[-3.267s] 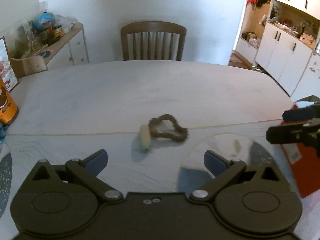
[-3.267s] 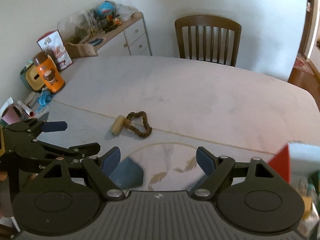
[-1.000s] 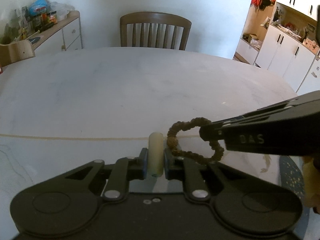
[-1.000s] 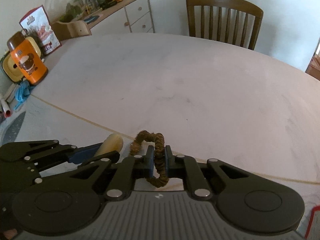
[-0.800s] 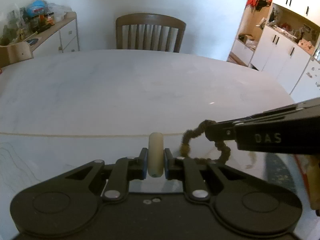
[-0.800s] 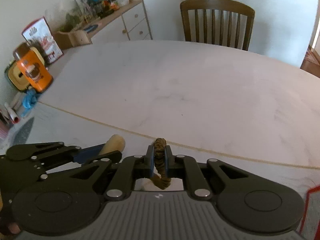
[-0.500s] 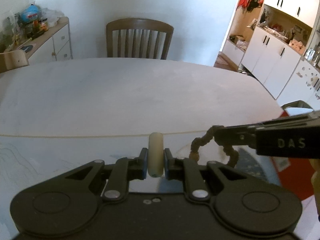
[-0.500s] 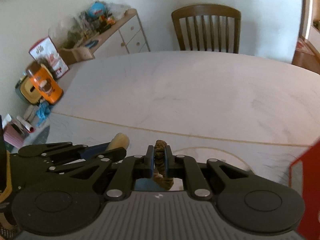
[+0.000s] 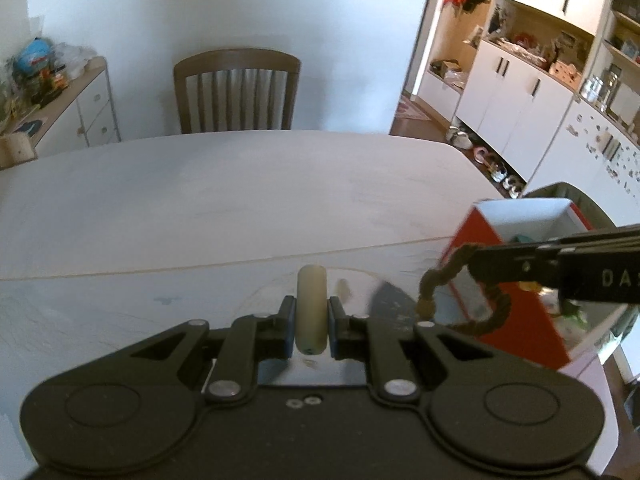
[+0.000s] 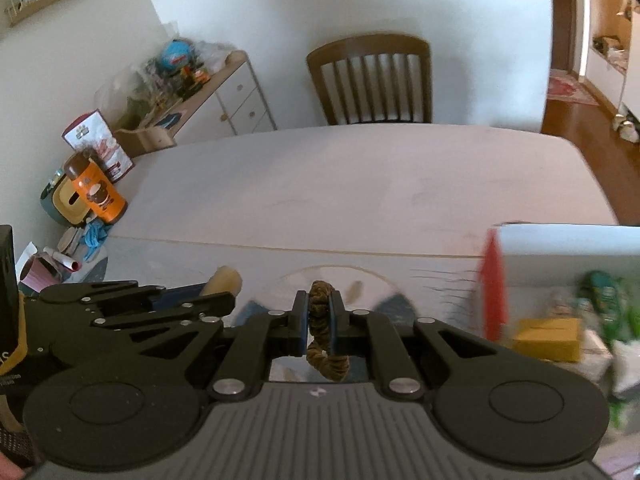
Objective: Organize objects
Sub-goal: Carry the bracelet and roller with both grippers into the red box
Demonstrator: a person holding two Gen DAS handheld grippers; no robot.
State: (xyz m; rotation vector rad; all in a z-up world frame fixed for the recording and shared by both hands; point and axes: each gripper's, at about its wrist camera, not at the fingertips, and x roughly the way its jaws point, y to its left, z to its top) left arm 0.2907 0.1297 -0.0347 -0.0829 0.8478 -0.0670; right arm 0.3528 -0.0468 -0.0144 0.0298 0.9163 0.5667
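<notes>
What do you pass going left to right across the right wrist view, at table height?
Orange canister → left gripper holding the cream cylinder → right gripper shut on the brown scrunchie → red box → yellow box.

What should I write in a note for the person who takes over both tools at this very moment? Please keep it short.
Left tool: shut on the cream cylinder, held above the table.
Right tool: shut on the brown beaded loop, which hangs from the tool near the red box.
The red box stands open at the table's right edge, with other items already inside.
Done: both things are picked up off the table.
Left: most likely drop the loop into the red box, then the cylinder, and open each tool only over the opening.
</notes>
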